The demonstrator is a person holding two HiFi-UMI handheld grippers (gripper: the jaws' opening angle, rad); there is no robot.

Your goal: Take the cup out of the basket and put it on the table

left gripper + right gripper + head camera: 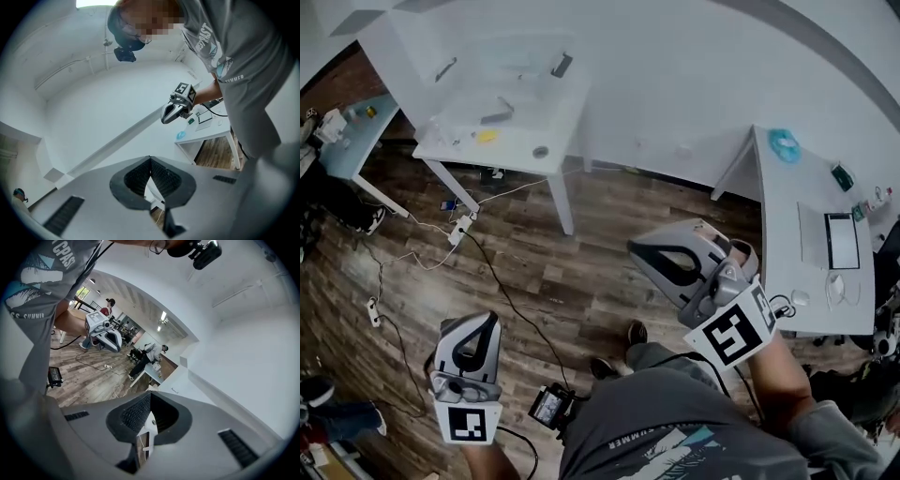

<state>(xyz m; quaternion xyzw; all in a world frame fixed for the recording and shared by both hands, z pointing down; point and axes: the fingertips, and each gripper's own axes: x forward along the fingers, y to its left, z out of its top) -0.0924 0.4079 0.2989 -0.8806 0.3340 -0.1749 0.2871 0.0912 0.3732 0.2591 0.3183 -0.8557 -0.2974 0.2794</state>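
The head view looks steeply down from above the person onto the wooden floor (534,272), with the left gripper (478,328) and the right gripper (652,255) both near. The left gripper view rides close behind its own jaws and faces right, sharing the right gripper and the desk (208,131) with the head view. The right gripper view faces left over the same floor toward the left gripper.

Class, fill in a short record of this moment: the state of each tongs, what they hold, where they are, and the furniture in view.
Left tongs: shut, empty
Right tongs: shut, empty
Position: both held in the air over the wood floor, touching nothing
Furniture: white table at the head view's upper left; desk at its right
Floor items: cables
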